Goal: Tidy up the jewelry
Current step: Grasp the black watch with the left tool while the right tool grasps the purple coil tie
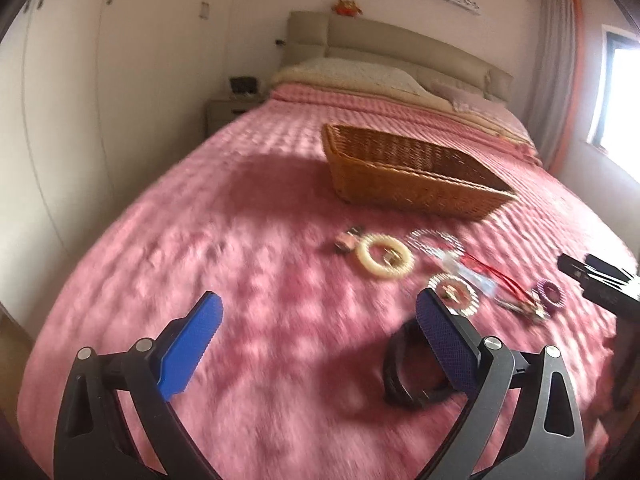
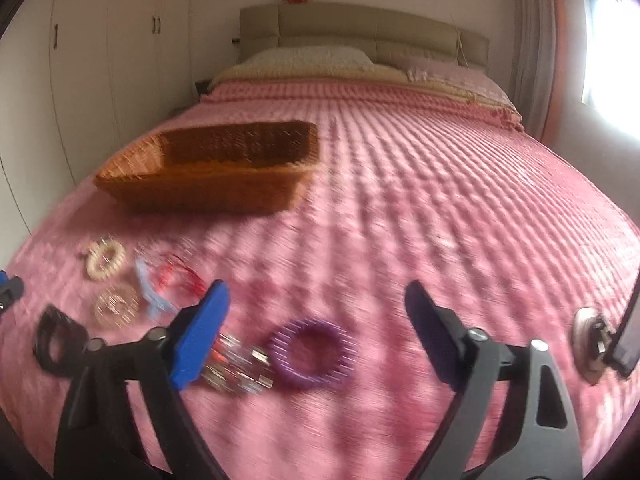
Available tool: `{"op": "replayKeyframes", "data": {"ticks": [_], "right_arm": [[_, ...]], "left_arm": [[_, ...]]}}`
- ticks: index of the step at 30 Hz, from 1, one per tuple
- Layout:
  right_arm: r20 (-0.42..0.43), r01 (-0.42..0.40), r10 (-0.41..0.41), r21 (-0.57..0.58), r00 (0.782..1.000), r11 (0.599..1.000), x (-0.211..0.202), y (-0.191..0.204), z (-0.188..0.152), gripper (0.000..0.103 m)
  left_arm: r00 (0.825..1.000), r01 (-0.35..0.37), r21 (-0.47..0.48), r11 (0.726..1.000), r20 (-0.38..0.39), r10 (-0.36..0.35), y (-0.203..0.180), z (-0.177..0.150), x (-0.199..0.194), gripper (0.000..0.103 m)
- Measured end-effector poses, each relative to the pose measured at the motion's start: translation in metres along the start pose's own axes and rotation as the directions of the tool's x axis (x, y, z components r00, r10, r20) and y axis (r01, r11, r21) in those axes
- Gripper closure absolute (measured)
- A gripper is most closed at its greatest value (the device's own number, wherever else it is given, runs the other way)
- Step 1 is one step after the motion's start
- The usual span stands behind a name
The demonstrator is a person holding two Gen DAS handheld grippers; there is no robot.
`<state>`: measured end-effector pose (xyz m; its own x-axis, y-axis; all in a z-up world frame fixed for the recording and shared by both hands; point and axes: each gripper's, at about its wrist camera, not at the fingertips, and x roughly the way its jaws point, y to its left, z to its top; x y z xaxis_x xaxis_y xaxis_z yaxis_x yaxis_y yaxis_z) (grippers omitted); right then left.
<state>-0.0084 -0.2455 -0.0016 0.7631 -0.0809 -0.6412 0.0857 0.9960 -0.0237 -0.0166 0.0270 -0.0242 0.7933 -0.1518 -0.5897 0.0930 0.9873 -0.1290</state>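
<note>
Jewelry lies on a pink bedspread in front of a brown wicker basket [image 1: 412, 176] [image 2: 208, 176]. I see a cream bead bracelet [image 1: 384, 256] [image 2: 105, 264], a gold ring-shaped piece [image 1: 454, 294] [image 2: 116, 305], a red cord [image 1: 492, 274] [image 2: 180, 276], a purple spiky bracelet [image 1: 551, 294] [image 2: 310, 354], a silvery beaded piece [image 2: 240, 364] and a black bracelet [image 1: 412, 368] [image 2: 56, 340]. My left gripper [image 1: 320, 312] is open and empty above the bed, its right finger over the black bracelet. My right gripper [image 2: 316, 304] is open and empty, just above the purple bracelet.
The bed's headboard [image 2: 360, 28] and pillows [image 1: 348, 74] lie beyond the basket. White wardrobes [image 2: 100, 60] stand on the left, a nightstand [image 1: 228, 114] beside the bed, a bright window [image 1: 616, 92] on the right. A dark device [image 2: 628, 340] sits at the right edge.
</note>
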Motion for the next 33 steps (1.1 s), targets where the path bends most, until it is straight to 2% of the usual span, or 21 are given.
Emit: {"op": "replayKeyframes", "data": {"ticks": [2, 3, 6, 8, 10, 12, 15, 18, 21, 22, 24, 25, 27, 28, 33], "right_arm": [[-0.036, 0.02, -0.02, -0.011, 0.999, 1.0, 0.001, -0.013, -0.002, 0.033], [-0.05, 0.012, -0.012, -0.004, 0.999, 1.0, 0.002, -0.018, -0.003, 0.038], [-0.103, -0.033, 0.035, 0.021, 0.994, 0.999, 0.012, -0.027, -0.009, 0.049], [-0.134, -0.061, 0.062, 0.018, 0.989, 0.998, 0.019, -0.023, -0.014, 0.058], [-0.16, -0.07, 0.07, 0.004, 0.985, 0.998, 0.025, -0.018, -0.016, 0.065], [-0.173, -0.042, 0.04, -0.008, 0.984, 0.999, 0.032, -0.013, -0.016, 0.066], [-0.183, -0.071, 0.072, 0.011, 0.98, 0.997, 0.037, -0.015, -0.014, 0.071], [-0.189, -0.077, 0.077, 0.009, 0.979, 0.997, 0.041, -0.016, -0.014, 0.071], [-0.18, -0.044, 0.037, -0.037, 0.983, 0.998, 0.041, -0.01, -0.013, 0.071], [-0.179, -0.039, 0.029, -0.052, 0.983, 0.998, 0.041, -0.008, -0.013, 0.072], [-0.171, -0.027, 0.009, -0.098, 0.985, 0.995, 0.04, 0.001, -0.013, 0.082], [-0.167, -0.028, 0.008, -0.118, 0.986, 0.993, 0.038, 0.005, -0.014, 0.085], [-0.152, -0.021, 0.0, -0.133, 0.988, 0.991, 0.034, 0.01, -0.017, 0.091], [-0.146, -0.018, -0.002, -0.139, 0.989, 0.99, 0.032, 0.011, -0.017, 0.091], [-0.099, -0.024, 0.012, -0.115, 0.995, 0.993, 0.022, 0.006, -0.018, 0.094]], "left_arm": [[0.999, 0.033, 0.024, 0.999, -0.013, -0.033, -0.005, -0.003, -0.006, 0.015], [0.999, 0.038, 0.038, 0.999, -0.023, -0.037, -0.009, -0.004, -0.006, 0.017], [0.996, 0.054, 0.081, 0.995, -0.077, -0.047, -0.022, -0.008, 0.0, 0.033], [0.992, 0.073, 0.088, 0.993, -0.111, -0.063, -0.027, -0.013, 0.006, 0.049], [0.985, 0.094, 0.077, 0.993, -0.152, -0.081, -0.027, -0.017, 0.015, 0.059], [0.979, 0.114, 0.052, 0.992, -0.174, -0.104, -0.024, -0.019, 0.019, 0.06], [0.969, 0.156, 0.02, 0.987, -0.199, -0.149, -0.019, -0.017, 0.025, 0.06], [0.959, 0.18, -0.004, 0.984, -0.22, -0.177, -0.018, -0.016, 0.031, 0.06], [0.952, 0.19, -0.004, 0.982, -0.245, -0.186, -0.024, -0.016, 0.039, 0.062], [0.95, 0.19, 0.004, 0.982, -0.255, -0.182, -0.028, -0.016, 0.042, 0.065], [0.947, 0.182, 0.022, 0.983, -0.272, -0.169, -0.035, -0.018, 0.045, 0.077], [0.948, 0.169, 0.033, 0.985, -0.279, -0.153, -0.038, -0.019, 0.046, 0.082], [0.955, 0.149, 0.051, 0.987, -0.267, -0.131, -0.038, -0.021, 0.043, 0.084], [0.963, 0.119, 0.066, 0.991, -0.252, -0.098, -0.04, -0.021, 0.041, 0.096], [0.969, 0.135, 0.032, 0.99, -0.212, -0.125, -0.04, -0.02, 0.033, 0.097]]}}
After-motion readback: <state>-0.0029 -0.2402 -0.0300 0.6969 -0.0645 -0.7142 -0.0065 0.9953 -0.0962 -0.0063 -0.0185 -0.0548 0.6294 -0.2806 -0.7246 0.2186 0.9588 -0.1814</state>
